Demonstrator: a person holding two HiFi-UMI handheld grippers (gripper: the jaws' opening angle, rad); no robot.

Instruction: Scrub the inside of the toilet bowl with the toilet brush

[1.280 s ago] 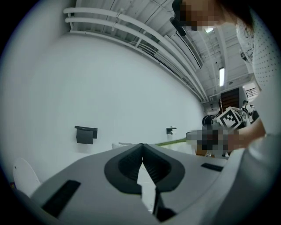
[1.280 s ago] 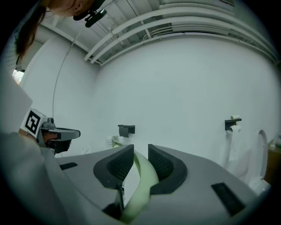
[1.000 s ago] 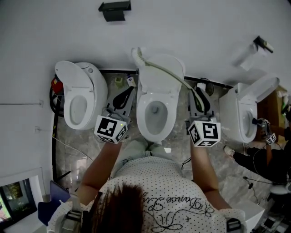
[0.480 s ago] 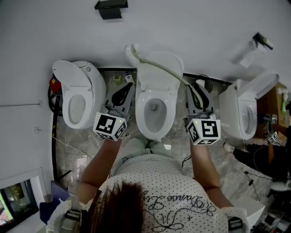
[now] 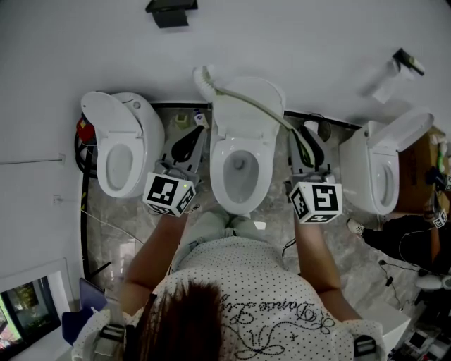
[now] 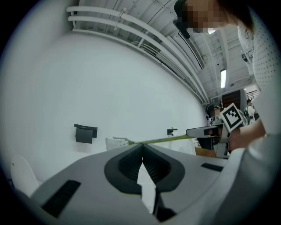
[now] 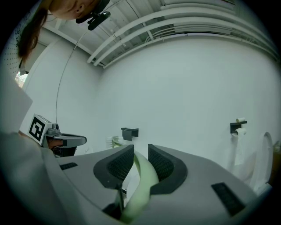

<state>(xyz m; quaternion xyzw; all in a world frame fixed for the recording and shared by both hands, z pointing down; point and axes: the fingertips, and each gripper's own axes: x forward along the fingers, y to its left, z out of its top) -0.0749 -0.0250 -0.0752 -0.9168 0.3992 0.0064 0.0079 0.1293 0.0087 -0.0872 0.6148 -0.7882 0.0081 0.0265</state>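
Observation:
The middle toilet bowl (image 5: 239, 173) stands open between my two grippers, its tank (image 5: 248, 99) against the wall. My right gripper (image 5: 305, 137) is shut on the pale green handle (image 5: 257, 107) of the toilet brush. The handle slants up-left over the tank, and the white bristle head (image 5: 204, 79) hangs in the air by the wall, outside the bowl. In the right gripper view the handle (image 7: 142, 176) sits between the pads and the bristle head (image 7: 113, 141) shows far ahead. My left gripper (image 5: 196, 137) is shut on nothing, left of the bowl; its jaws (image 6: 141, 151) meet.
A second toilet (image 5: 120, 151) with a raised lid stands at the left, a third toilet (image 5: 380, 180) at the right. A black fixture (image 5: 169, 14) and a paper holder (image 5: 405, 65) hang on the wall. Another person (image 5: 416, 240) crouches at far right. Cables lie on the marble floor.
The head view shifted slightly. The brush and both grippers keep nearly the same pose, with the bristle head edging a little left along the wall.

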